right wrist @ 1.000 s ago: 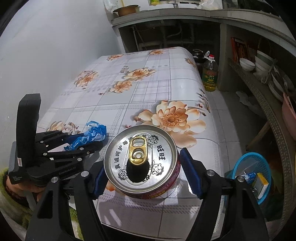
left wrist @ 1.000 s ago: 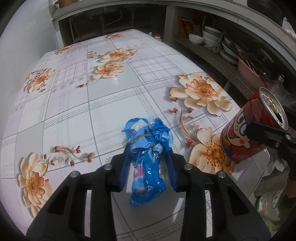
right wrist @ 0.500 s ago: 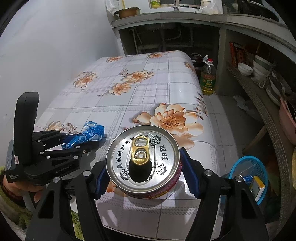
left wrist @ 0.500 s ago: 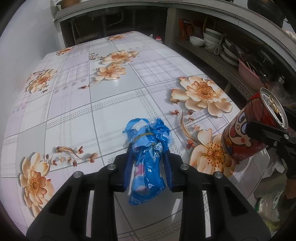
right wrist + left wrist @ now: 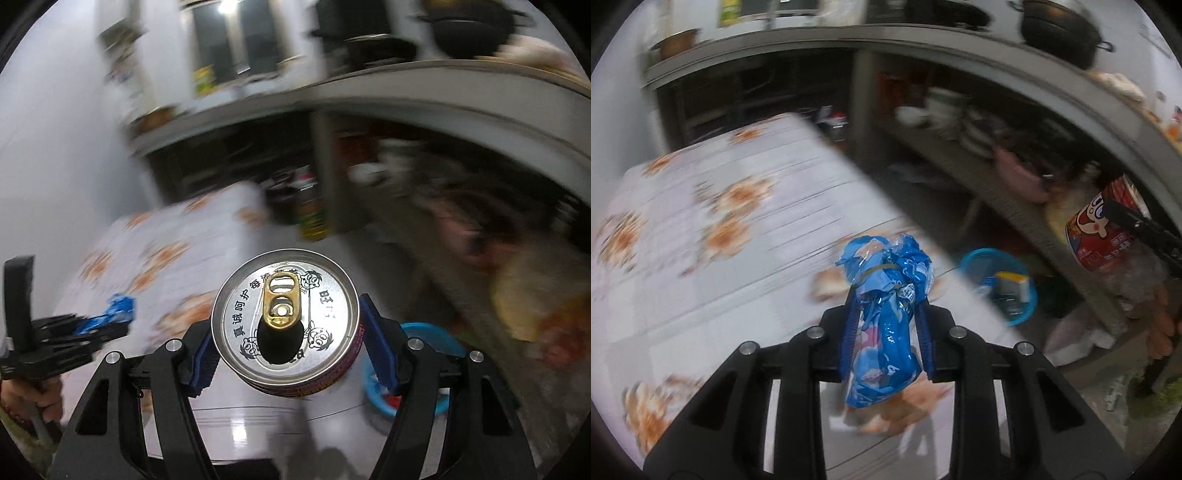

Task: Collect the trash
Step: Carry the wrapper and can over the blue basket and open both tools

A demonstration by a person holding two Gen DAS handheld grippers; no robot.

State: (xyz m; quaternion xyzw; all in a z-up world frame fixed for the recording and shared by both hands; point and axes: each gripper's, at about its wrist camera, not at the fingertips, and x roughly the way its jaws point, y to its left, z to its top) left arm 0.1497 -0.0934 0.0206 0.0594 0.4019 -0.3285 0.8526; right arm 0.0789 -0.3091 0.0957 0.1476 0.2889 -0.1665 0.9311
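Left wrist view: blurred kitchen, with a table under a white floral tablecloth [image 5: 713,236] on the left and dark shelving with bowls and a pink basin on the right. Black pot [image 5: 1058,31] up on the counter at top right. In front, left gripper [image 5: 886,325] clenched on a crumpled blue plastic wrapper [image 5: 886,314], pinched between blue pads [image 5: 847,332], lifted above the table's near right corner. Beyond the table edge, low on the floor, a blue basket [image 5: 971,260] holding a yellow and white carton. At the far right edge, a red can [image 5: 1097,236] with a cartoon face, gripped by a dark finger of the other tool

Right wrist view: same kitchen, heavily smeared, pale wall on the left, grey counter curving overhead. Right gripper [image 5: 286,343] closed around the red can [image 5: 284,317], silver top facing the lens, gold pull tab raised, mouth open, printed characters around the rim. Blue basket [image 5: 439,332] partly hidden just behind the right finger. At the left edge, the left gripper [image 5: 92,326] gripping the blue plastic wrapper [image 5: 110,314], over the floral tablecloth [image 5: 166,251]
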